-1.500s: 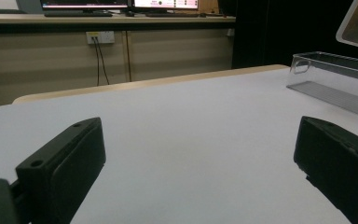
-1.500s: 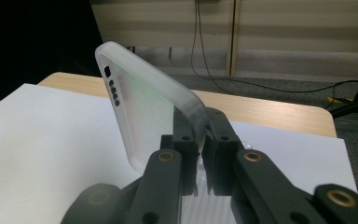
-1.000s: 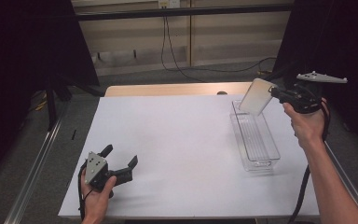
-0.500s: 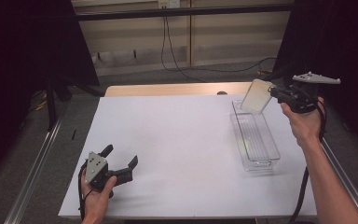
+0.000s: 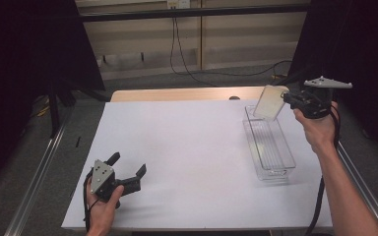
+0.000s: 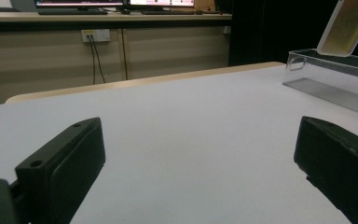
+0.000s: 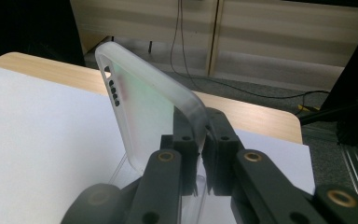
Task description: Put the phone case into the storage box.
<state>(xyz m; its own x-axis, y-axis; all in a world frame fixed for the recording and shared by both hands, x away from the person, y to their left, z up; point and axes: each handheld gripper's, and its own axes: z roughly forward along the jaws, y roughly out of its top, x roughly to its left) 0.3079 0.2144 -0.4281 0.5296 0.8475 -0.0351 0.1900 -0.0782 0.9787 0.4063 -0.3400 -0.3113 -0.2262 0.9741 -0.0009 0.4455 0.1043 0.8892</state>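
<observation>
My right gripper (image 5: pixel 286 97) is shut on a translucent phone case (image 5: pixel 269 103), gripping one long edge and holding it tilted in the air over the far end of a clear plastic tray (image 5: pixel 270 147). In the right gripper view the phone case (image 7: pixel 140 116) rises between the closed jaws, its port holes at the upper left. My left gripper (image 5: pixel 128 164) rests low at the near left of the white table (image 5: pixel 187 147), open with nothing between its fingers. The left gripper view shows the tray (image 6: pixel 331 74) and the case (image 6: pixel 347 25) far off to the right.
The tray lies lengthwise along the table's right side. A wooden table edge (image 5: pixel 177 94) runs along the far side. Cables (image 5: pixel 182 54) hang against the back wall. Dark curtains stand at both sides.
The right gripper with the phone case has shifted slightly, staying over the tray's far end. The left gripper has not moved.
</observation>
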